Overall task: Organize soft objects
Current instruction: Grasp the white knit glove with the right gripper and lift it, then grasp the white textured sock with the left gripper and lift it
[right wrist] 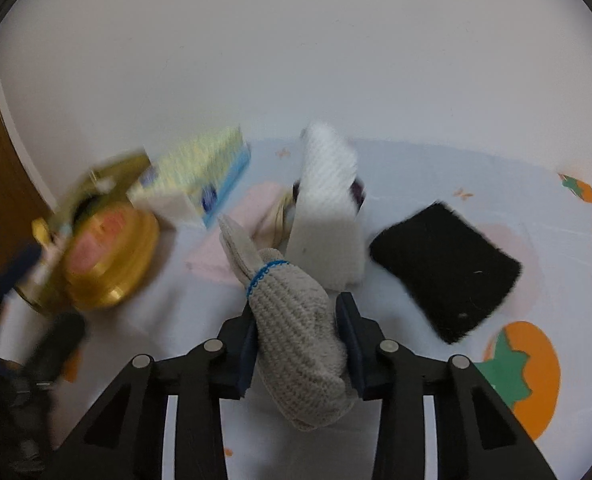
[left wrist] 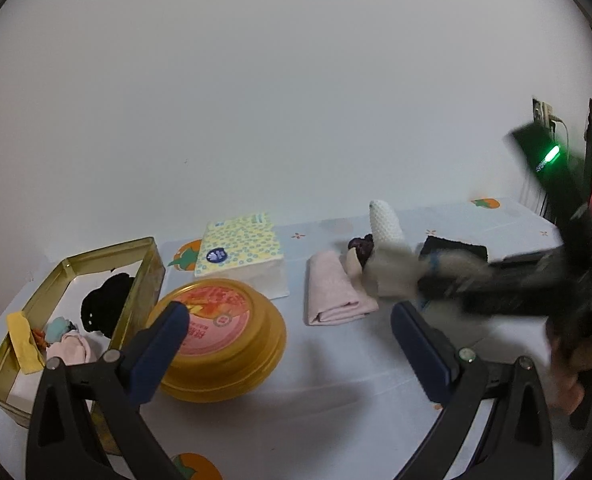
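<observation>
My right gripper (right wrist: 298, 308) is shut on a grey knitted sock with a blue band (right wrist: 296, 320), held just above the table. In the left wrist view this gripper is a dark blur at the right, with the grey sock (left wrist: 392, 268) in front of it. A white knitted piece (right wrist: 328, 200) stands just behind the sock, a folded pink towel (left wrist: 336, 292) lies to its left, and a black folded cloth (right wrist: 444, 268) to its right. My left gripper (left wrist: 288, 316) is open and holds nothing, over the table beside a round golden tin (left wrist: 224, 340).
An open gold rectangular tin (left wrist: 148, 272) at the left holds black, yellow, pink and teal soft pieces. A tissue pack (left wrist: 240, 252) stands behind the round tin. A small dark purple item (left wrist: 360, 246) lies by the white piece. The wall is close behind.
</observation>
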The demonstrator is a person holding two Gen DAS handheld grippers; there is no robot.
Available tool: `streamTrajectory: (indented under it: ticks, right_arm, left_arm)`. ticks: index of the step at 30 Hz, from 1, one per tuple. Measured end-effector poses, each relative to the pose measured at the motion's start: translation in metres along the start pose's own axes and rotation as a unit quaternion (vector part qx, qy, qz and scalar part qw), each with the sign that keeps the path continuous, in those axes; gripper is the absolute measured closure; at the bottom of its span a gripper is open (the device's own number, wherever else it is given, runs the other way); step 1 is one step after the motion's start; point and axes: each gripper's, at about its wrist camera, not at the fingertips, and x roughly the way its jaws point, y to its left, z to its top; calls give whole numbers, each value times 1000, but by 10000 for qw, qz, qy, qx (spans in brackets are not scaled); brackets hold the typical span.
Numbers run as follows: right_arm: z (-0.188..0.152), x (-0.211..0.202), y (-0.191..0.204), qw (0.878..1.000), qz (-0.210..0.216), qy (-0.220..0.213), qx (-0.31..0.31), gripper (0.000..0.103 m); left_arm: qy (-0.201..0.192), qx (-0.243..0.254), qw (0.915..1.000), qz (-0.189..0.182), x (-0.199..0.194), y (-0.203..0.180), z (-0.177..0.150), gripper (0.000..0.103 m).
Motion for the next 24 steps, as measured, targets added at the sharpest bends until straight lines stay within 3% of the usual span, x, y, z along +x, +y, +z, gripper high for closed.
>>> streamTrajectory:
  ticks: [3,6,13,17,24]
  right_arm:
    - [2,-28,-19,9975,45,-619,342,64]
    - [1,-46,-40,9897,-173,-1159,817,64]
    - [-2,-70,-69,9707,-901,-1772,1353,63]
    - [-3,-80,-66,9635,-1176,-2028,1289,63]
    - [-3,-102,-70,9574,-1255,-2244,1315,63]
  left_arm:
    - [-23,-64,9998,-175,4,-5,3,1]
    - [-72,-134,9995,-282,11,-14,10,1]
    - [64,-44,9986,-518,52,-54,38,1]
    - [515,-247,9962,-655,93,-70,49,8]
    - [1402,-351,9876,-612,150,-89,52,25]
